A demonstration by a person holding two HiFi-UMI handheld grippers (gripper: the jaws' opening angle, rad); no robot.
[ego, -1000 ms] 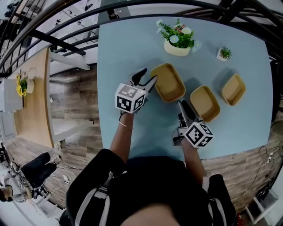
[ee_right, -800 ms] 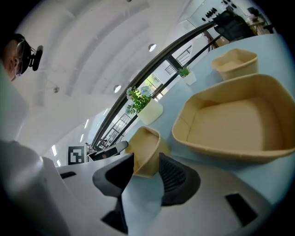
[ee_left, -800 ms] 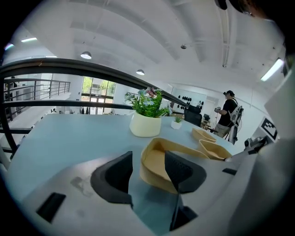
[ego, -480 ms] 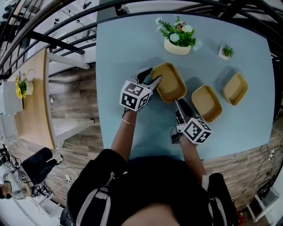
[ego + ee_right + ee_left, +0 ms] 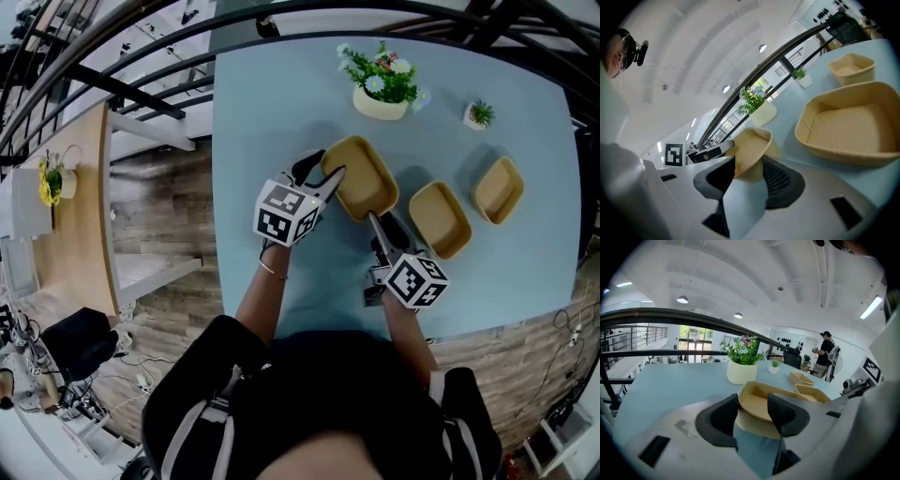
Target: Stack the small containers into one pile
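Between the pads of the left gripper [image 5: 753, 411] sits the near rim of the biggest container [image 5: 759, 401]. One pad is outside the wall and one inside, and they are closed down on it as far as I can see. It's the same at the right gripper [image 5: 749, 174]: its jaws are pinched on a corner of that same container, which looks tipped up a little from there. So both tools have hold of one piece, from two neighbouring sides.

Just off the right gripper's outer side, near but not touching, lies the middle container [image 5: 439, 217]. Further out that way is the outermost container [image 5: 497, 189]. Both lie flat on the blue table [image 5: 272, 103]. Ahead of the left gripper, beyond what it holds, stands a flower pot [image 5: 380, 101].

I'd reckon the job now is shifting the biggest container towards the other two. To do that well, the two grippers want to rise and travel together, level and at a fixed spacing. If one leads, the thin wall will likely buckle or slip out of a pad. It should ride high enough to pass the middle container's rim. Being the largest, it looks better as the base, so I'd set it down beside the others rather than on top of them.
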